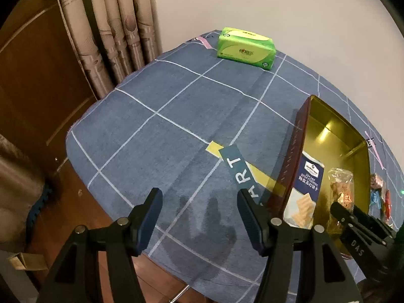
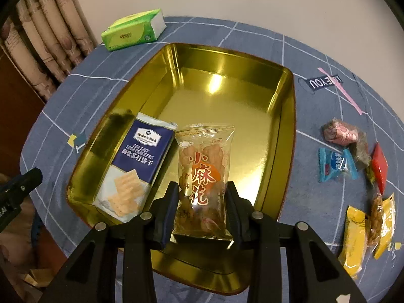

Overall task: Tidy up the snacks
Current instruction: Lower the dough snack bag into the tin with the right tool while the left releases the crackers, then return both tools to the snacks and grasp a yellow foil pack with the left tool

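The gold tin (image 2: 285,116) fills the middle of the right wrist view on the blue checked cloth (image 2: 315,176), a blue cracker packet (image 2: 136,161) lying along its left side. Low in the centre, the right gripper (image 2: 202,197) clamps a clear twisted-snack packet (image 2: 202,166) over the tin, with loose sweets (image 2: 353,166) scattered at the right. In the left wrist view's lower middle, the left gripper (image 1: 199,199) hangs spread and empty over cloth.
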### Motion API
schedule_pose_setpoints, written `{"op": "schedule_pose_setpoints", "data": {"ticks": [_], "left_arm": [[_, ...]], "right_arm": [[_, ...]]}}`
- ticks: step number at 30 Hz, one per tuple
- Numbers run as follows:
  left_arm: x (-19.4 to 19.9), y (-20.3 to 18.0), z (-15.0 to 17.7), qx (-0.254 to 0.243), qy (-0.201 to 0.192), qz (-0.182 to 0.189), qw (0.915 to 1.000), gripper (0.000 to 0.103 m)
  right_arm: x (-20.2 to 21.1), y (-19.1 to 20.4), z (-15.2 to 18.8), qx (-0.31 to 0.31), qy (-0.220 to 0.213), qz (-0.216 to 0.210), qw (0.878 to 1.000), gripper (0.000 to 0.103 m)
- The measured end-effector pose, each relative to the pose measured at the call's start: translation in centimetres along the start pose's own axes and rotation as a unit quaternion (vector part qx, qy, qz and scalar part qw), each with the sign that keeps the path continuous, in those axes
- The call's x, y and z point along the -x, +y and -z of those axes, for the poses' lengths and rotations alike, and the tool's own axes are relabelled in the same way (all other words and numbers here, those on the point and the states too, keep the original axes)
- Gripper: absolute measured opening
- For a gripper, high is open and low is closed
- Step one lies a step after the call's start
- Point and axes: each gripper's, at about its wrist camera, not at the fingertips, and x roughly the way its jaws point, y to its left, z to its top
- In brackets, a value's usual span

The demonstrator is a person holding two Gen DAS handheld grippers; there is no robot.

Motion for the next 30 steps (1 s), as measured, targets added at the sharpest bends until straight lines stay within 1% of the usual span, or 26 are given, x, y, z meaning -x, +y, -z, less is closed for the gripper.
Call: {"op": "schedule_pose_setpoints", "data": {"ticks": [10,16,19,21,25,27,30], "left_arm": [[0.0,-0.3,0.1,-0.005,0.001,0.0,1.0,0.063],[0.0,-0.3,0.1,-0.006,0.0,0.001,1.0,0.063],[0.1,-0.5,0.1,-0.01,-0.002,0.001,1.0,0.063],[0.1,-0.7,0.1,-0.013,-0.004,0.003,0.9999,0.063],[0.5,-1.2,0.1,-0.025,-0.013,0.006,0.9996,0.063],[0.6,-1.5,0.2,-0.031,-0.016,0.007,0.9994,0.063],[0.8,-2.0,0.3,-0.037,-0.018,0.007,0.9991,0.063]], "right_arm": [[-0.9,0.1,0.1,0.005,0.015,-0.006,1.0,0.035],[-0.8,0.4,0.0,0.012,0.014,-0.013,1.0,0.037],[-0.1,0.4,0.0,0.015,0.003,-0.013,1.0,0.041],[0.5,0.3,0.0,0.018,-0.006,-0.016,1.0,0.042],[2.7,-0.4,0.0,0.022,-0.033,-0.041,0.998,0.045],[4.1,-1.4,0.2,0.021,-0.047,-0.06,0.997,0.047],[5.5,-3.4,0.9,0.022,-0.058,-0.06,0.996,0.049]]}}
